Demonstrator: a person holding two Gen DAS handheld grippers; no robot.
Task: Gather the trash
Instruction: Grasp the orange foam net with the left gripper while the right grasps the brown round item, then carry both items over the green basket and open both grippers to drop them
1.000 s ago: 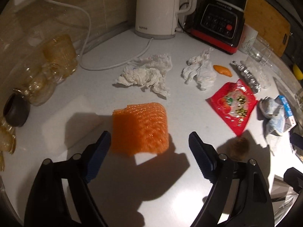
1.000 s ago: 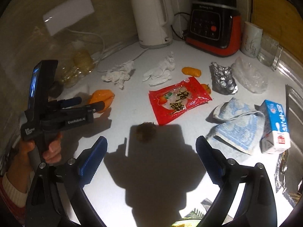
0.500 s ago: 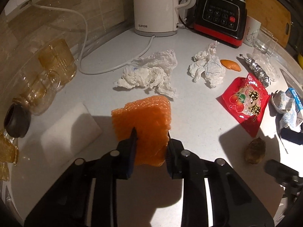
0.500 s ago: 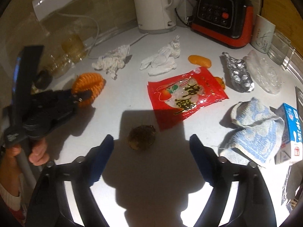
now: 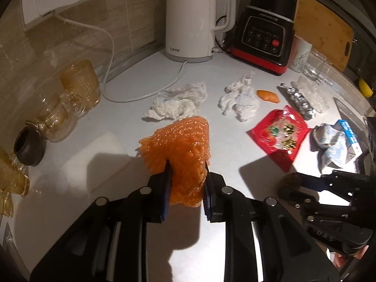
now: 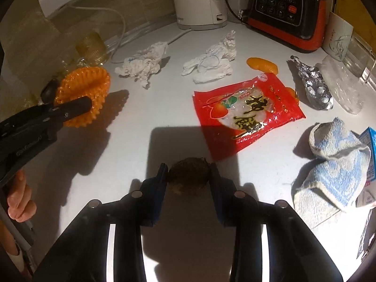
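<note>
My left tongs (image 5: 185,183) are clamped on a crumpled orange foam fruit net (image 5: 181,145), squeezing its lower part between the two blue pads; whether it is lifted off the pale grey worktop (image 5: 225,155) I cannot tell. My right tongs (image 6: 188,176) are closed most of the way onto a small brown fuzzy round lump (image 6: 189,176), a pad against each side of it, and the lump sits on the worktop.

The containers stand at the edges. A white electric kettle (image 5: 190,18) and a black and red blender base (image 5: 265,37) stand against the back wall. A white patterned cup (image 6: 338,37) and a clear glass (image 5: 316,67) stand to the right of the blender. Amber and clear glass mugs (image 5: 80,84) and a small dark pot (image 5: 29,146) are grouped on the left. I cannot see what any of them hold.

Between the tongs and the kettle lie two crumpled white paper tissues (image 5: 178,104) (image 5: 239,101). Right of them lie an orange peel piece (image 6: 262,64), a crushed silver foil wrapper (image 6: 315,84), a clear plastic wrap (image 6: 343,87) and a flat red snack packet (image 6: 246,110) printed with Chinese characters. Just beyond the right tongs lies the packet. A blue and white rag (image 6: 333,164) and a blue and white carton (image 6: 370,150) lie at the far right. A white sponge block (image 5: 98,157) lies left of the net.
</note>
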